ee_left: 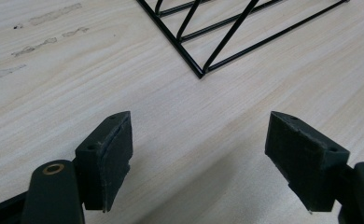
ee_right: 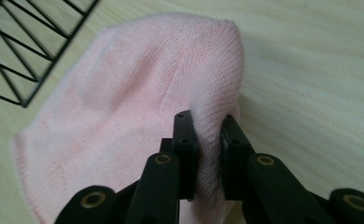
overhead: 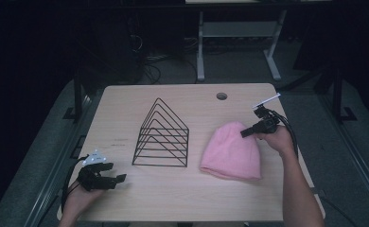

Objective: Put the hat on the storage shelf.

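Pinching the pink beanie (ee_right: 124, 121) at its crown edge, my right gripper (ee_right: 207, 135) has its 2 jaws drawn narrow on a fold of knit, with fabric bunched between the pads. In the high view the beanie (overhead: 232, 152) lies flat on the table (overhead: 173, 198) just right of the black wire rack (overhead: 162, 135), its far tip under the right gripper (overhead: 245, 133) and its cuffed opening toward me. My left gripper (overhead: 118, 178) rests near the front left corner, well apart from the hat, and its own view shows the jaws spread wide over bare wood, with a corner of the rack (ee_left: 203, 70) ahead.

I judge the step in hand to be lifting the hat by that pinch. To do it well, I would check that the fold sits deep between the pads, since a shallow bite on soft knit could slip out. I would raise straight up and slowly, letting the body hang free before any sideways travel, so the cuff does not drag into the rack's wires. The left gripper could come across to catch the cuff and steady it.
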Available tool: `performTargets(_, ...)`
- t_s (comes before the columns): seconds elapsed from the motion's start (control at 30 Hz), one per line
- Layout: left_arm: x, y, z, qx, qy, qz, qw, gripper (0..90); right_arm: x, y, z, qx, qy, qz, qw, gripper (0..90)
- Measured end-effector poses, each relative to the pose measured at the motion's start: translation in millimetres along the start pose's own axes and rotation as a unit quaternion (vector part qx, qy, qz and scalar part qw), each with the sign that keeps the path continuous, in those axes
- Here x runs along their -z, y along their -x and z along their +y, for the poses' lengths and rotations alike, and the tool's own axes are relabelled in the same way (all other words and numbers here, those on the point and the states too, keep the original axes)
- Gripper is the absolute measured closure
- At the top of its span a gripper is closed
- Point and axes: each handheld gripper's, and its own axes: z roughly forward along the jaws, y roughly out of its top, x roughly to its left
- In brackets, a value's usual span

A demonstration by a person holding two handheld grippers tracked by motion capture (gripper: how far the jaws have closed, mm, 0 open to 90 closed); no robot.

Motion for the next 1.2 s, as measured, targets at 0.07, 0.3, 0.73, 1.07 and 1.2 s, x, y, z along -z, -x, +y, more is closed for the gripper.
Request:
performTargets(0.07,0.2,0.0,0.2,0.0,0.0,0.0,1.0,23.4,5.9,-4.1,0.2,0.009,0.015,0.007,0.9998,79.7)
performTargets(0.3,3.6,2.8,1.9,0.005,0.008,-0.004,0.9999,23.4,33.1,-25.9,0.1,0.035,0.05,0.024,0.9979,79.8)
performTargets(0.73,12.9,9.1,14.8,-0.013,0.006,-0.029,0.9995,23.5,74.7,-68.0,2.7,0.096,0.098,0.028,0.9902,80.2)
performTargets(1.07,24.4,10.3,36.5,-0.036,0.0,-0.053,0.998,23.5,98.7,-86.6,11.2,0.123,0.117,0.027,0.9851,80.6)
performTargets(1.2,30.1,10.4,46.2,-0.039,-0.001,-0.06,0.9974,23.5,105.6,-90.6,16.6,0.127,0.123,0.025,0.9839,80.6)
